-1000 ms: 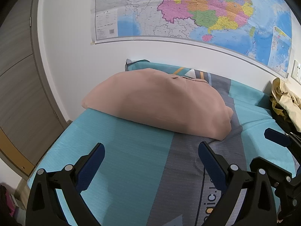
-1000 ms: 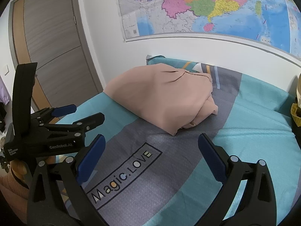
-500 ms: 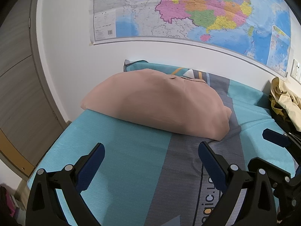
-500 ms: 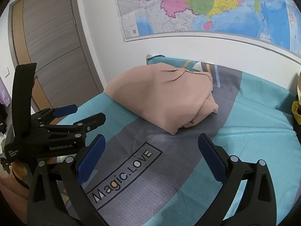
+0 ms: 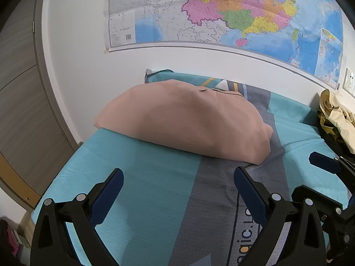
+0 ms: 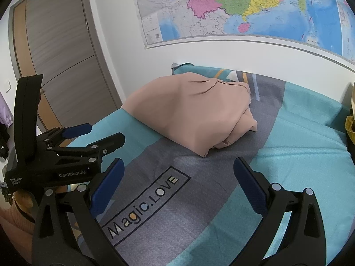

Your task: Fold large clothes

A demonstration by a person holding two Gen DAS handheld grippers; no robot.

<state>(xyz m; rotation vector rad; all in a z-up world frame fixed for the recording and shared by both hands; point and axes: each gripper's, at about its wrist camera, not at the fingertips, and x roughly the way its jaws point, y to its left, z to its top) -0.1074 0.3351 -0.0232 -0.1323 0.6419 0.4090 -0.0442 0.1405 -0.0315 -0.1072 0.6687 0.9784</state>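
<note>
Nothing shifts except slight camera drift: the pink garment [image 5: 184,119] apparently lies folded on the bed [image 5: 144,190], with the left gripper [image 5: 177,186] and right gripper [image 6: 178,177] spread empty.

A white wall [image 5: 84,71] carries a large coloured map [image 5: 221,11]. A grey wooden door [image 6: 62,62] stands left. A teal and grey bedsheet [image 6: 299,144] covers the bed.

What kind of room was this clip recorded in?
Most likely a bedroom at home: a bed with a teal and grey printed sheet bearing a folded pinkish-beige garment, a large colourful wall map above it, and a grey-brown wooden door beside it.
</note>
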